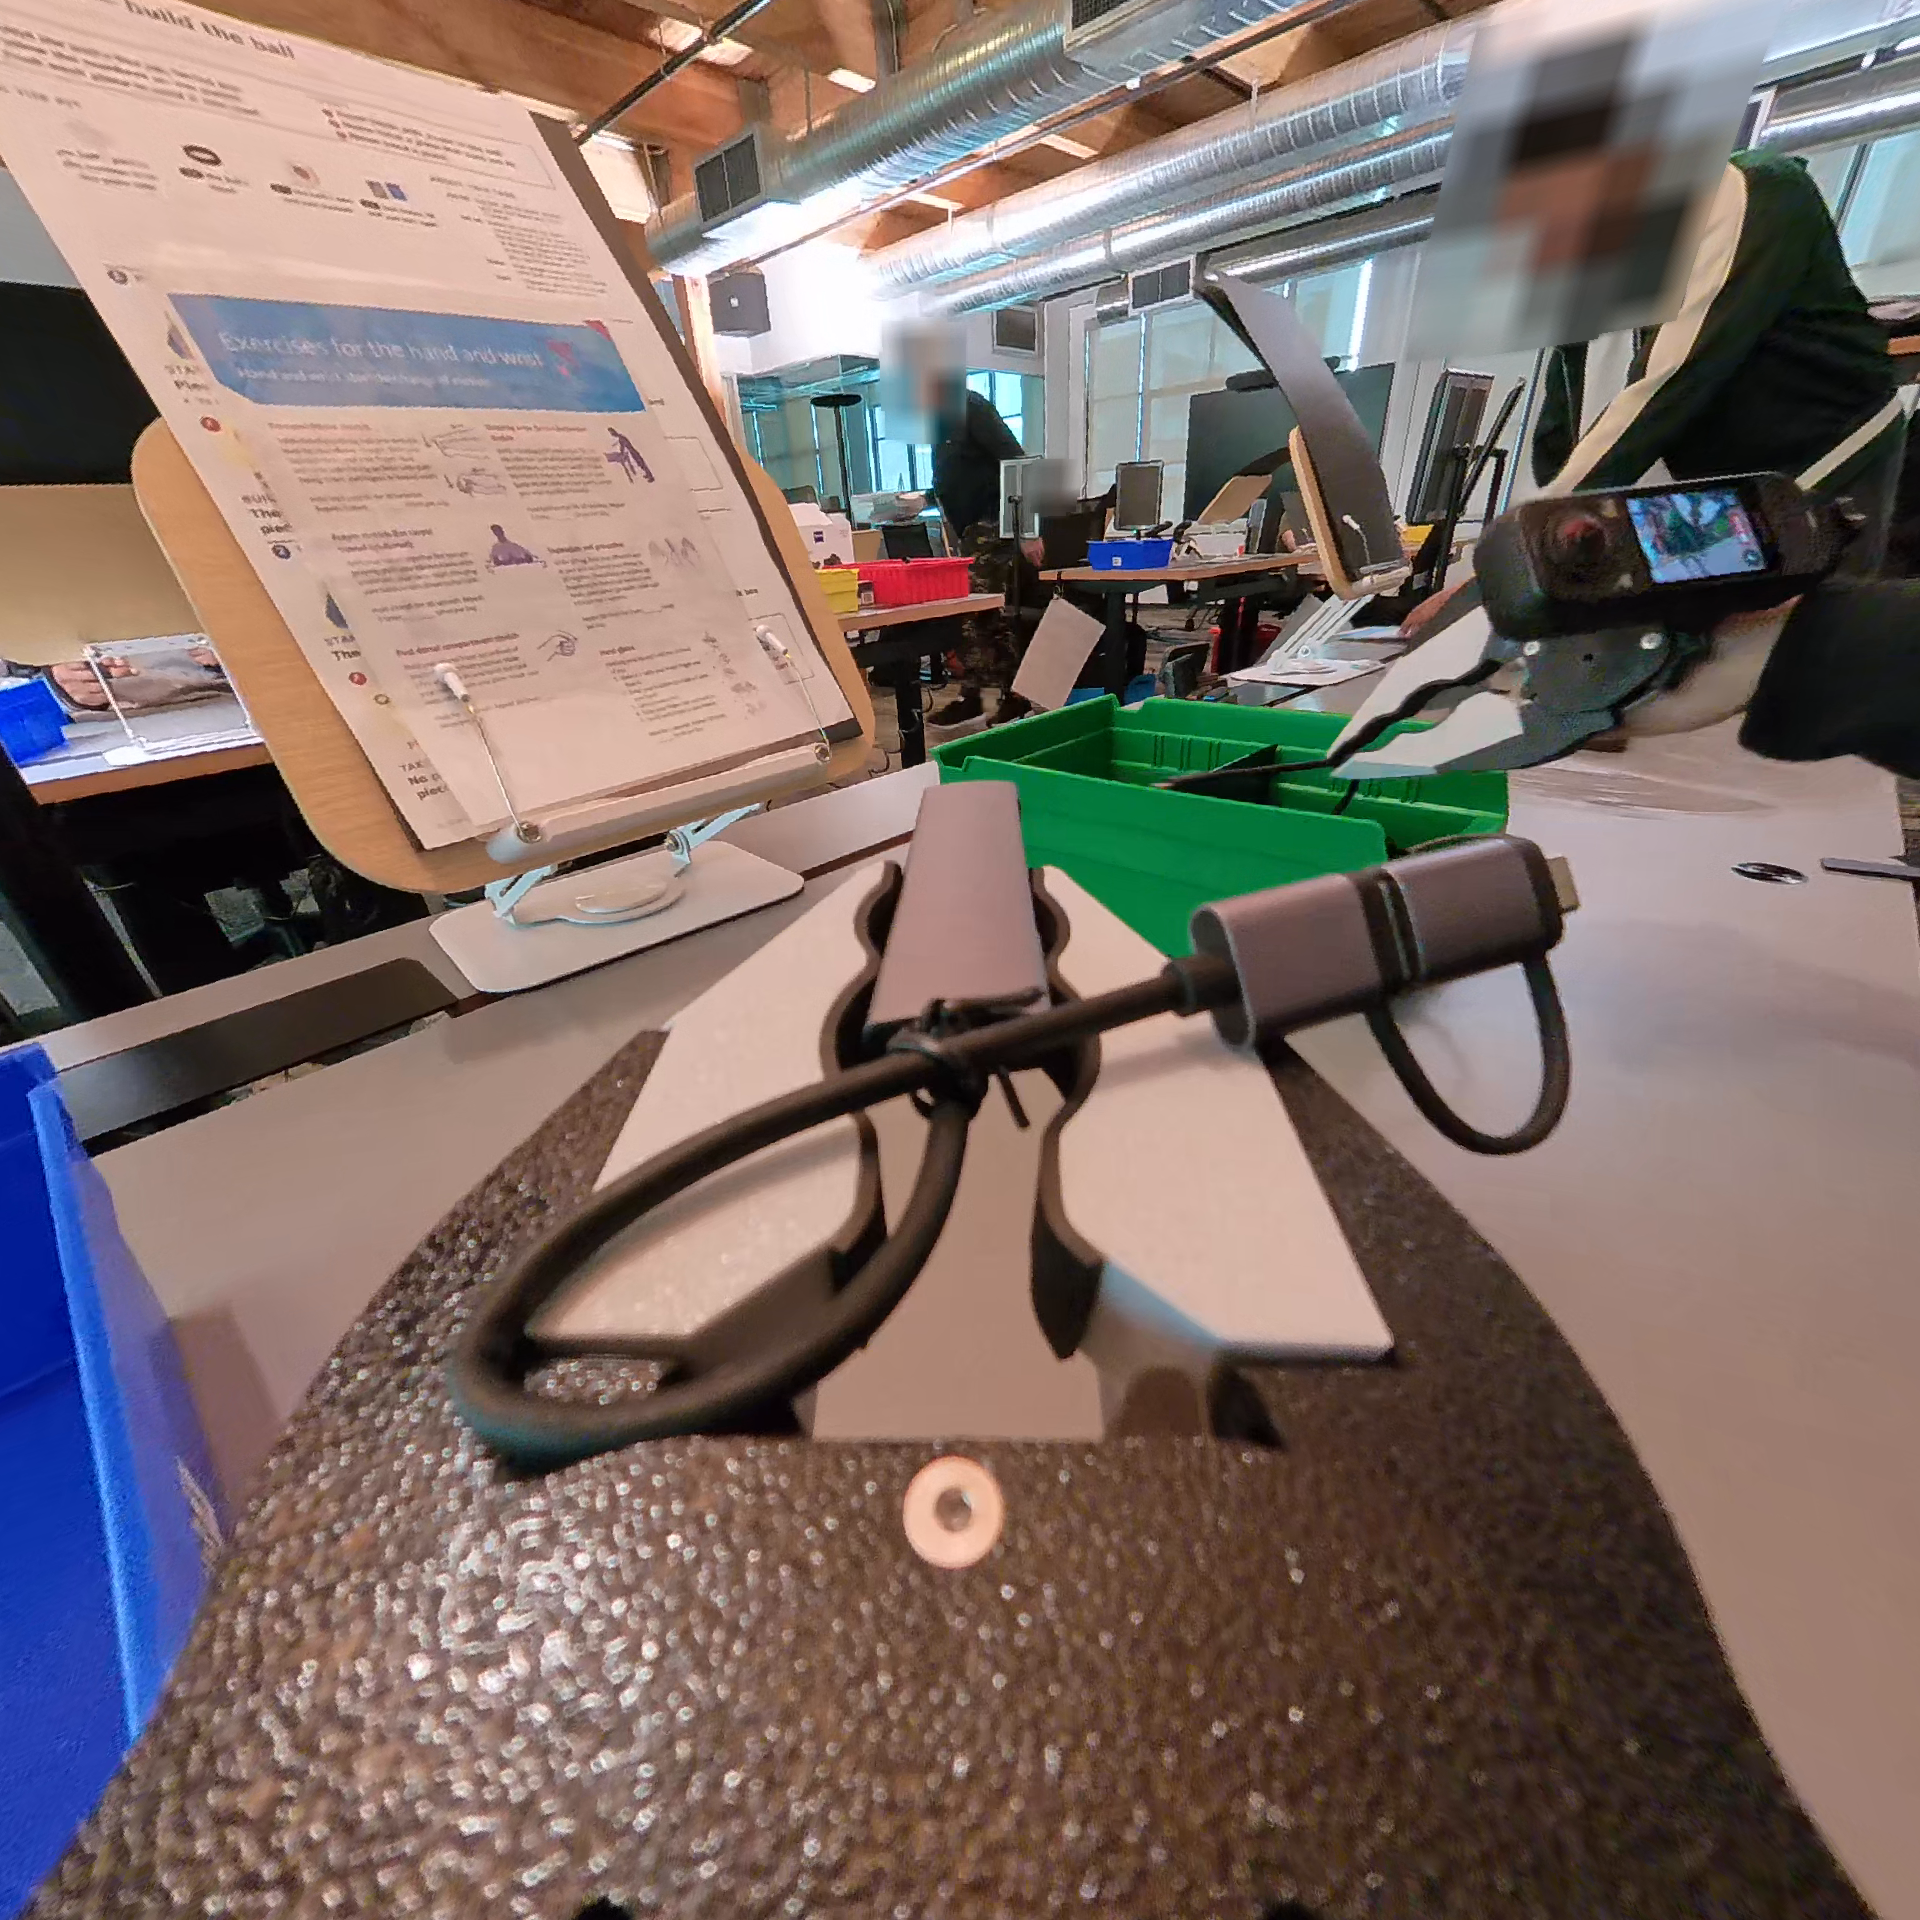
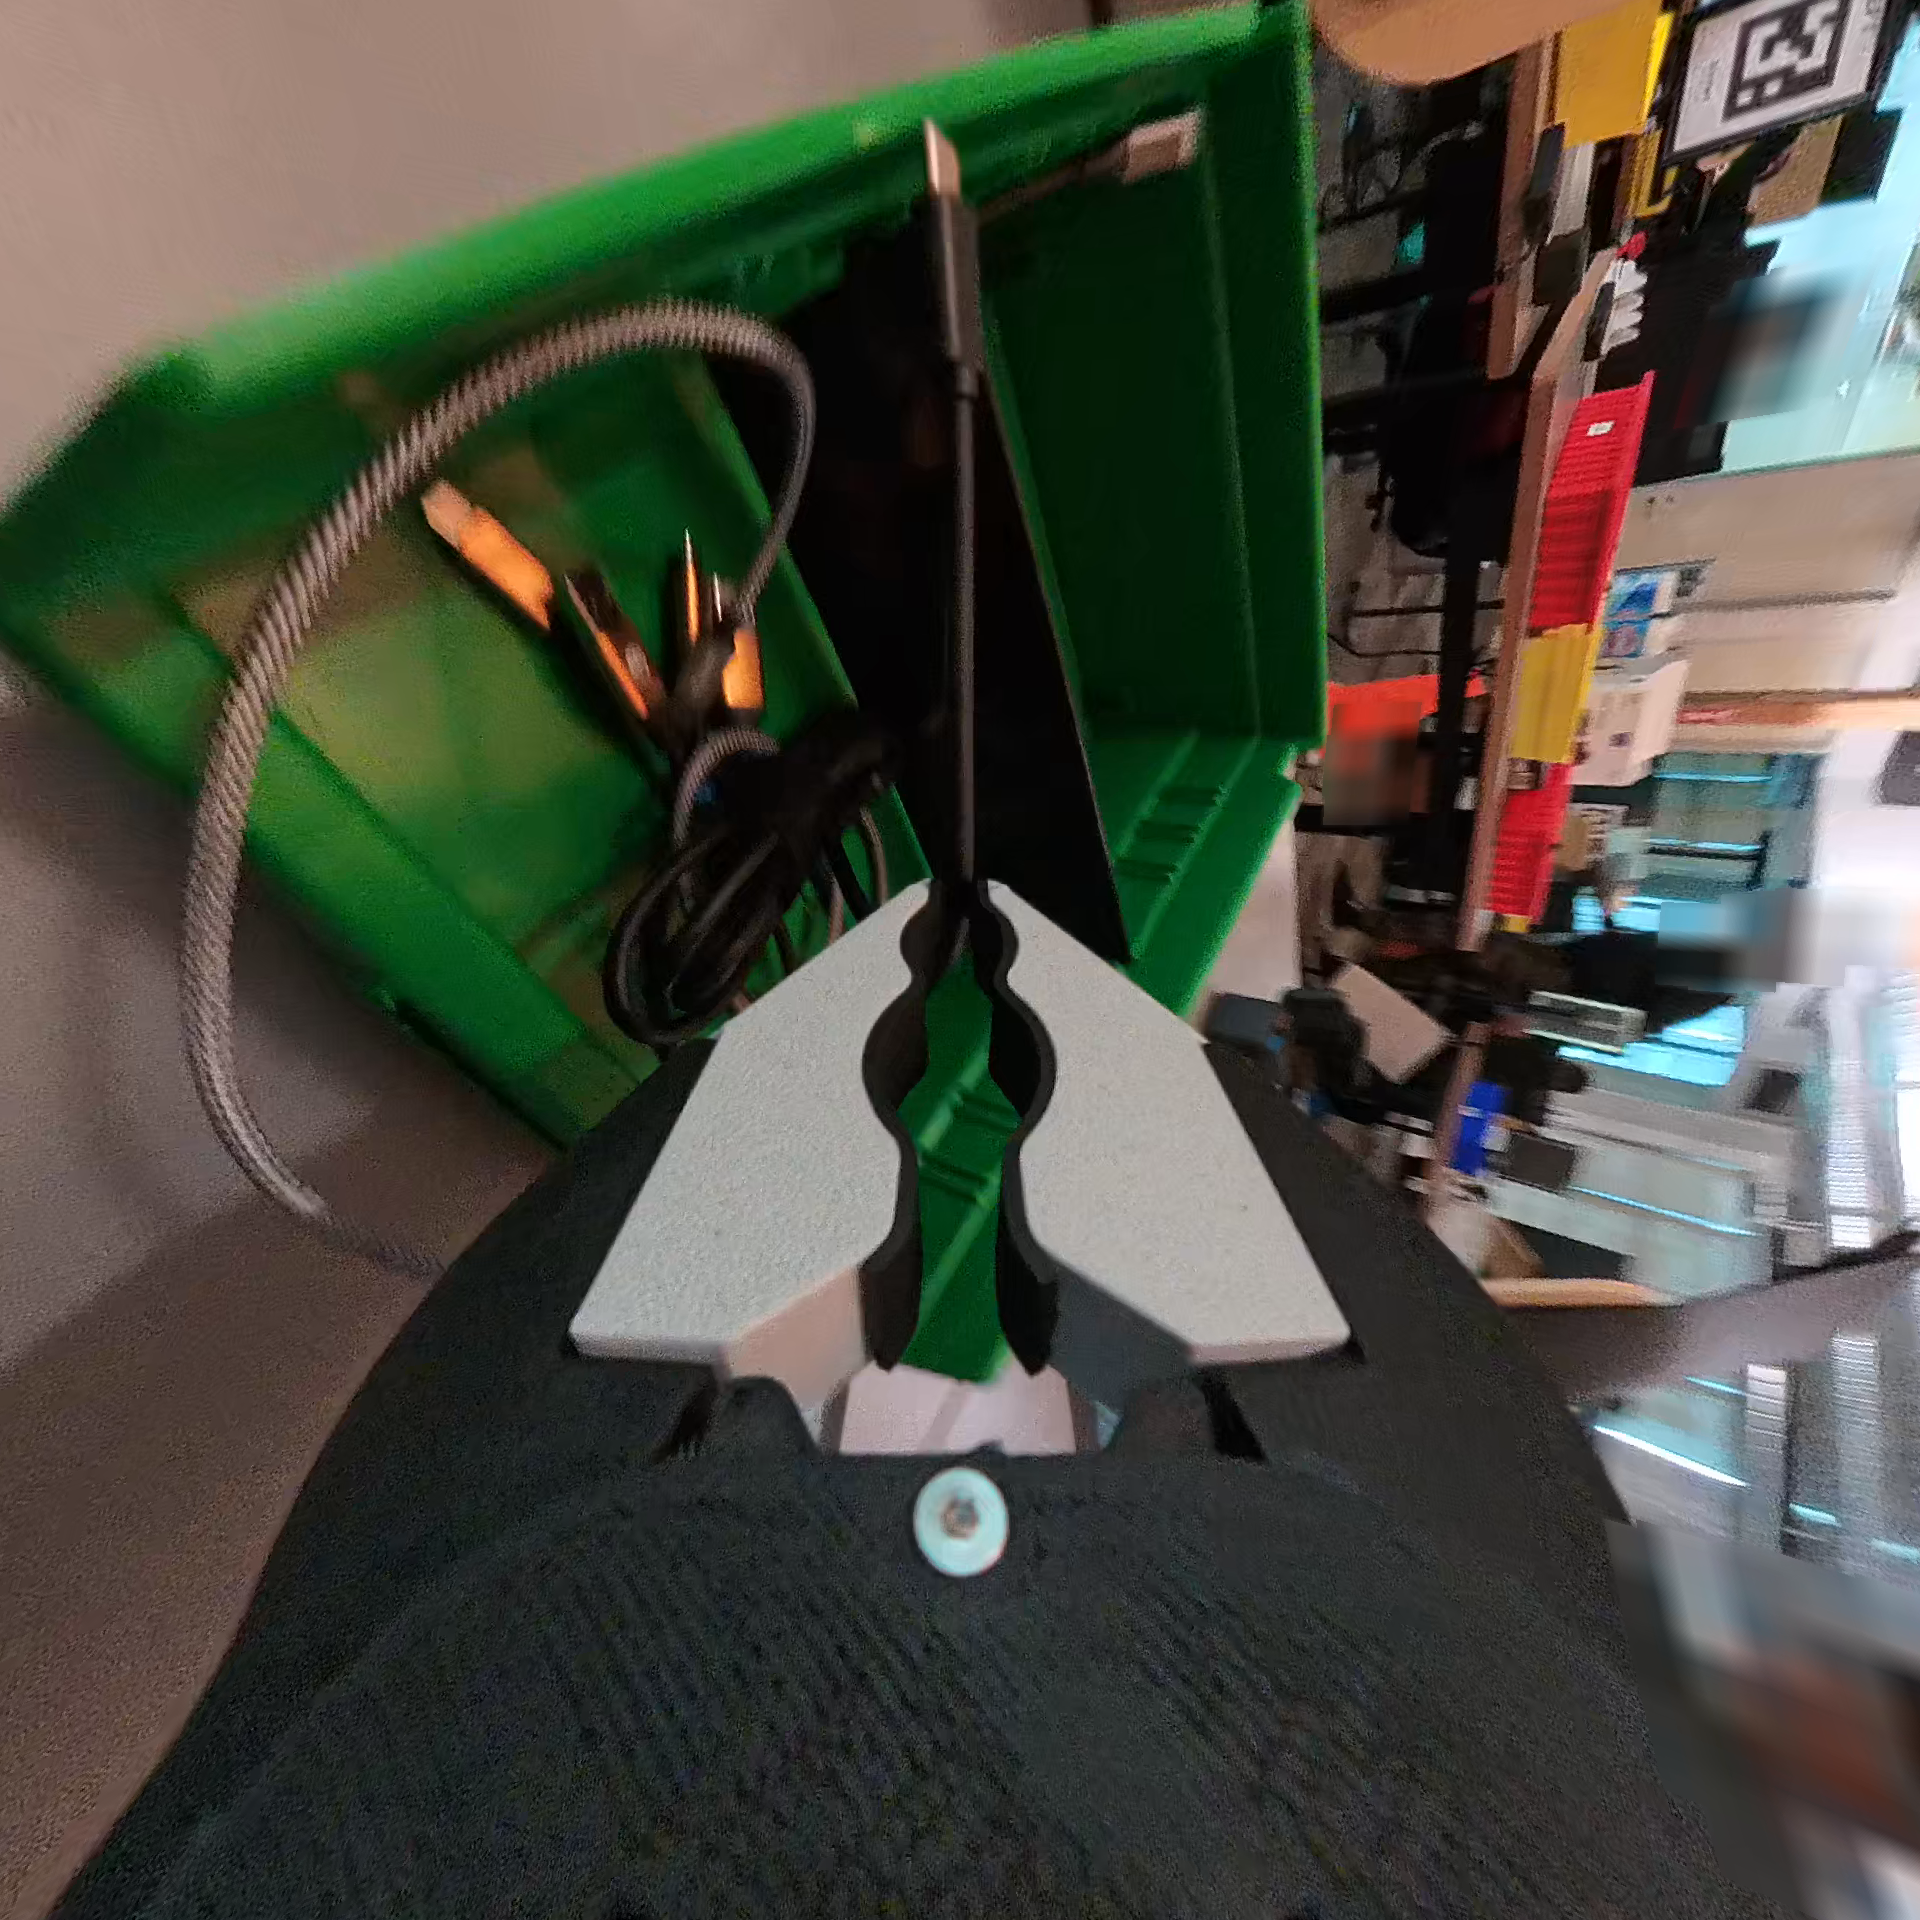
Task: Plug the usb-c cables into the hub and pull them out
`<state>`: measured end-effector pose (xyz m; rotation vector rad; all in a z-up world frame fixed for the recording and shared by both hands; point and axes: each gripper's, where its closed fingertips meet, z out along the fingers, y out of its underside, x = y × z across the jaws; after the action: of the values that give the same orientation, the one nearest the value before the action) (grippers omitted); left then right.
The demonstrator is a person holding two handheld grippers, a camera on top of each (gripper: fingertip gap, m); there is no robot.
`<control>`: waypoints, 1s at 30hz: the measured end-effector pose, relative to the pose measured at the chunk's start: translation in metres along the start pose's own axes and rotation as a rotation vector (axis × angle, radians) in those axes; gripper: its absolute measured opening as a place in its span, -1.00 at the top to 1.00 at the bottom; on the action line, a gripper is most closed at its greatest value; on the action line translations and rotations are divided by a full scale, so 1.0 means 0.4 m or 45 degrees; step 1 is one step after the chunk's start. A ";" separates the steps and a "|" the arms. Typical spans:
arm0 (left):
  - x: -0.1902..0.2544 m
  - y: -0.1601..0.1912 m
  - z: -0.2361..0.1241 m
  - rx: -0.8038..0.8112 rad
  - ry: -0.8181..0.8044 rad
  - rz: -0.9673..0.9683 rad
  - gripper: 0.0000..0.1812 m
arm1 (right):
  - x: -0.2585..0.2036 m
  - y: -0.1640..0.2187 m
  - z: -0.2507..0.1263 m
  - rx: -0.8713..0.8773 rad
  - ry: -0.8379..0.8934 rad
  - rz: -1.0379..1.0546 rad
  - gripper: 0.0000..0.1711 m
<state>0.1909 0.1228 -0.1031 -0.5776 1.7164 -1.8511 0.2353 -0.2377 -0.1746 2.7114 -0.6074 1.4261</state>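
In the left wrist view my left gripper (image 1: 961,940) is shut on the grey USB hub (image 1: 961,852), which sticks forward between the fingers above the table. The hub's own black lead (image 1: 727,1153) loops back over the gripper and ends in a grey plug with an adapter (image 1: 1371,935) at the right. My right gripper (image 1: 1351,753) hovers over the green bin (image 1: 1091,842). In the right wrist view the right gripper (image 2: 961,896) is shut on a thin black USB-C cable (image 2: 966,623). The cable's plug (image 2: 951,239) points away from me, over the bin (image 2: 1195,499).
The green bin holds a coiled black cable bundle (image 2: 717,894), orange-tipped connectors (image 2: 488,551) and a braided grey cable (image 2: 260,675) that trails out onto the table. A blue bin (image 1: 62,1351) stands at the left. A document stand (image 1: 468,499) rises behind it. A person stands at the right. Some 35 centimeters of space lies between my two pairs of fingers.
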 end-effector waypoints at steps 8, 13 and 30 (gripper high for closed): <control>-0.001 -0.002 -0.002 0.002 0.005 -0.006 0.76 | -0.024 0.014 -0.008 -0.065 0.053 -0.333 0.36; 0.006 -0.001 -0.003 0.006 0.037 -0.017 0.76 | 0.017 -0.154 -0.139 0.512 -0.026 0.268 0.20; 0.299 -0.054 -0.084 0.229 1.003 -0.087 0.75 | -0.281 -0.615 -0.590 1.669 -1.174 0.597 0.61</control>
<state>0.0763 0.0716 -0.0910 0.2162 1.9552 -2.4445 0.0771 0.0725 -0.0868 4.5904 -0.3090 0.4149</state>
